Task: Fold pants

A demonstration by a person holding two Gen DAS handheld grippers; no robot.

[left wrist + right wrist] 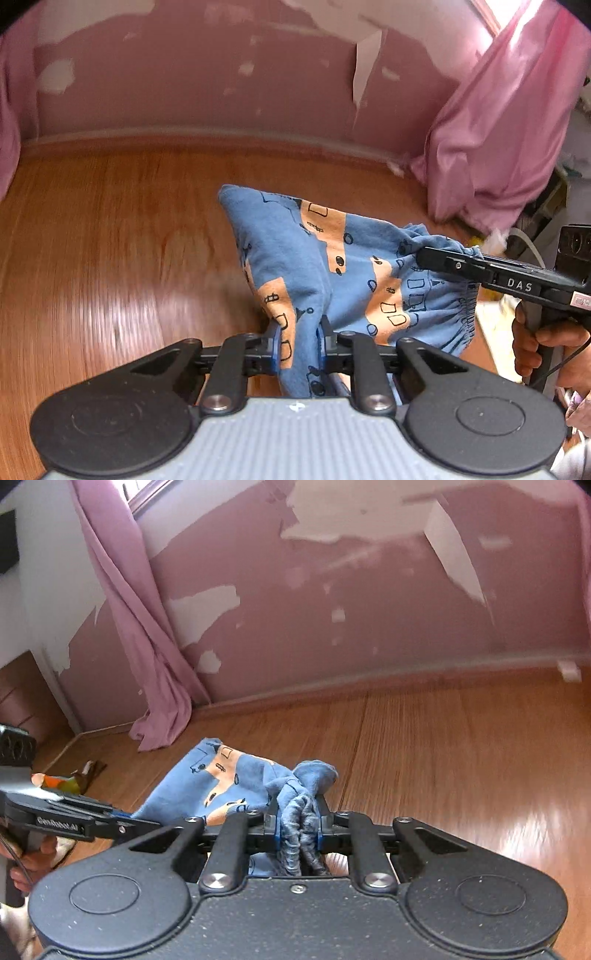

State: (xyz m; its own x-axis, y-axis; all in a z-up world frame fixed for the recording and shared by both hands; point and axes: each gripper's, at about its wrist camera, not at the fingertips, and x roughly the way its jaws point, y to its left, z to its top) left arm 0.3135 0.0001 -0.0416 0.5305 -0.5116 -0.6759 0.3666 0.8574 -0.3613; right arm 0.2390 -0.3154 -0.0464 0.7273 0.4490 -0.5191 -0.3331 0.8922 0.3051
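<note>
Pants [332,266] held above floor [110,240]: left claw [297,345] clamped on fabric, right claw [297,825] clamped on gathered waistband at 3 o'clock.

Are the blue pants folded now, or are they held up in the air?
Held up, not neatly folded. The pants hang bunched above the wooden floor, clamped by the left gripper and right gripper.

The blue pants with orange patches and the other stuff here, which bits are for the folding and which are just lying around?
For the folding:
blue cotton pants with orange patches
left gripper
right gripper

Just lying around:
pink satin curtain
colourful scraps on the wooden floor
</note>
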